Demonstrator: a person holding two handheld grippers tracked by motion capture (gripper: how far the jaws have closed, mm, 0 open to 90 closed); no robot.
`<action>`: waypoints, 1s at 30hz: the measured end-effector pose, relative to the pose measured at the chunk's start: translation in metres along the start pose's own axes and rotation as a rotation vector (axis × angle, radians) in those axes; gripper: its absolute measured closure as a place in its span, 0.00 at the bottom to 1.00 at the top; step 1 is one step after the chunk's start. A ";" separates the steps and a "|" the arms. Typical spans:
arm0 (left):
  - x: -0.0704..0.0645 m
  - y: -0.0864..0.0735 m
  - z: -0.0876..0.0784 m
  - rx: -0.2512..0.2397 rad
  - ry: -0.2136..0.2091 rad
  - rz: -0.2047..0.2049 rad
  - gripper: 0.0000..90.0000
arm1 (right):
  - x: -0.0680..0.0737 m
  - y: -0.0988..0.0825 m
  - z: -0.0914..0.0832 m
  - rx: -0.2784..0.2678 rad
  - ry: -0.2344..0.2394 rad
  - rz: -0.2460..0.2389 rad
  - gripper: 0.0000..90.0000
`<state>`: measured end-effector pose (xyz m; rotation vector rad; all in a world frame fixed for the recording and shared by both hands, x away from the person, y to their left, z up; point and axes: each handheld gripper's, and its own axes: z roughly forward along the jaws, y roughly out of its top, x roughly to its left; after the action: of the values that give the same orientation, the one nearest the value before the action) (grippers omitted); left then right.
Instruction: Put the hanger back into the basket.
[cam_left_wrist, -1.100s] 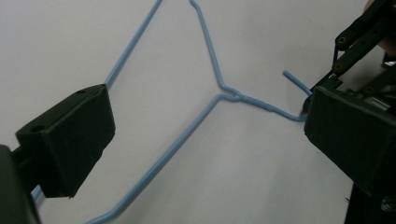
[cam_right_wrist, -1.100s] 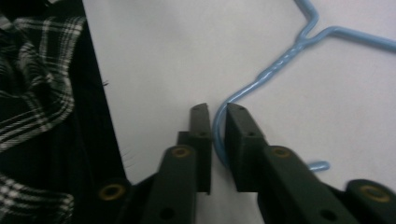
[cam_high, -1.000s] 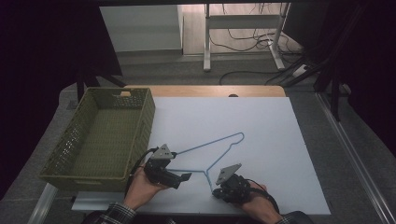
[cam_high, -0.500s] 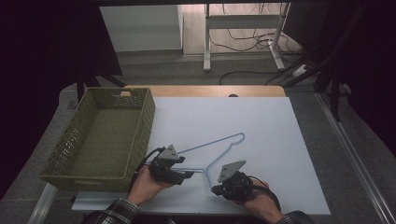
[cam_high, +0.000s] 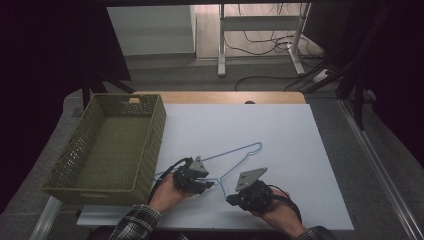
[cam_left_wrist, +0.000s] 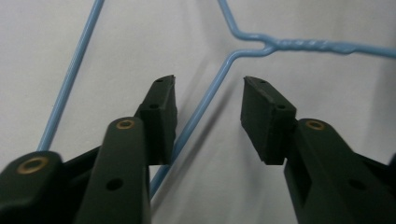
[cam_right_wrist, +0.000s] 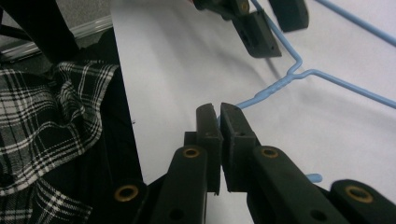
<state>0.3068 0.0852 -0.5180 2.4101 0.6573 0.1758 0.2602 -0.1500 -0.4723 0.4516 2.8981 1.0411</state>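
Observation:
A blue wire hanger (cam_high: 240, 152) lies on the white table (cam_high: 300, 150), its hook end toward me. My right gripper (cam_high: 231, 199) is shut on the hook wire, which comes out from between its pads in the right gripper view (cam_right_wrist: 219, 109). My left gripper (cam_high: 205, 184) sits low at the hanger's neck. Its jaws have just been closing and stand partly open astride one shoulder wire (cam_left_wrist: 201, 109). That wire runs close to the left pad (cam_left_wrist: 161, 116), and the pads do not press on it. The twisted neck (cam_left_wrist: 303, 44) lies just beyond the fingertips.
A green mesh basket (cam_high: 110, 145) stands empty at the table's left, close beside my left hand. A plaid sleeve (cam_right_wrist: 51, 116) fills the near edge. Bare white table stretches to the right and behind the hanger.
My left gripper has moved right and down to the hanger's neck, and its jaws have narrowed around the shoulder wire. My right gripper keeps its hold on the hook.

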 end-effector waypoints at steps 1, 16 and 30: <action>0.000 0.000 0.001 0.003 0.002 0.004 0.65 | 0.000 0.001 -0.001 -0.005 -0.001 -0.003 0.96; 0.004 0.002 0.004 -0.001 0.011 0.074 0.81 | 0.000 0.006 -0.007 -0.024 -0.005 0.007 0.96; 0.005 0.002 0.001 -0.013 -0.007 0.137 0.96 | -0.004 0.015 -0.031 -0.112 -0.074 0.017 0.78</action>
<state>0.3117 0.0857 -0.5176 2.4430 0.4863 0.2275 0.2639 -0.1592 -0.4388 0.4985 2.7596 1.1553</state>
